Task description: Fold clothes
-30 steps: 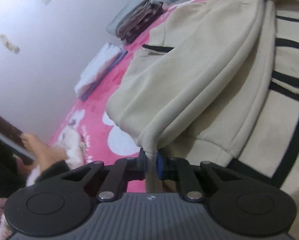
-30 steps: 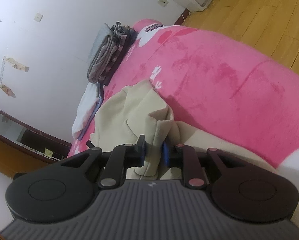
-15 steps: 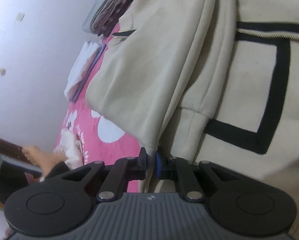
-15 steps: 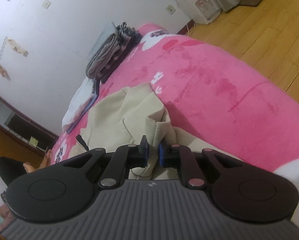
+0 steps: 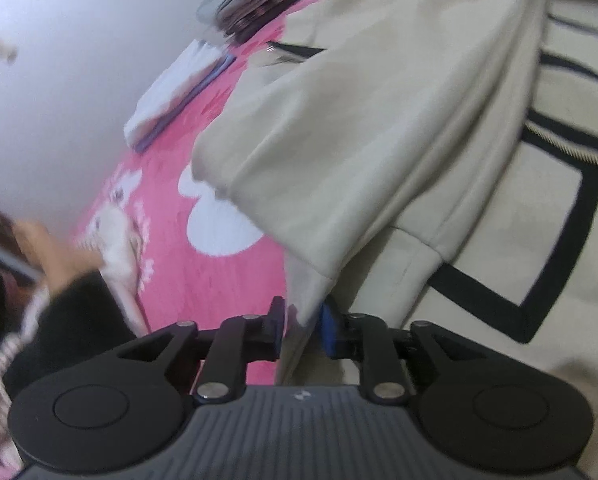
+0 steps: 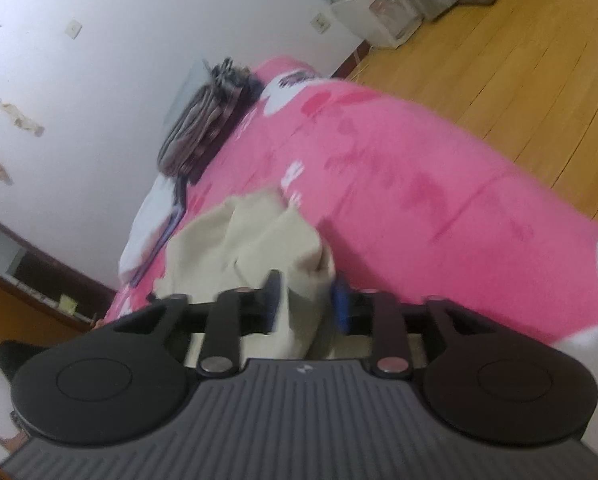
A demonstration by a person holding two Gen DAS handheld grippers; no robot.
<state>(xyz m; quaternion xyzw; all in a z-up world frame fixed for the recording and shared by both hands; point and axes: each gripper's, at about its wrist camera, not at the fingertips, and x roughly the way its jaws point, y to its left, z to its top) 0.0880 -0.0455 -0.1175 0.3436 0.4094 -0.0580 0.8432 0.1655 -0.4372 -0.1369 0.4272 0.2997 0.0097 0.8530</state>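
Both claws, left (image 5: pixel 302 322) and right (image 6: pixel 306 298), are opening off the creased beige jacket (image 5: pixel 379 140), fabric between.

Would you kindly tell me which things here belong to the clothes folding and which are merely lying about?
Belongs to the job:
- beige fleece jacket with black stripes
- left gripper, jaws opening, jacket edge between them
- right gripper, jaws opening, beige cloth between them

Lying about:
- pink patterned blanket
- dark striped folded pile
- white folded cloth
- white water dispenser

A pink bed (image 6: pixel 439 184) carries a beige jacket (image 5: pixel 379 140) and folded clothes (image 6: pixel 203 128).
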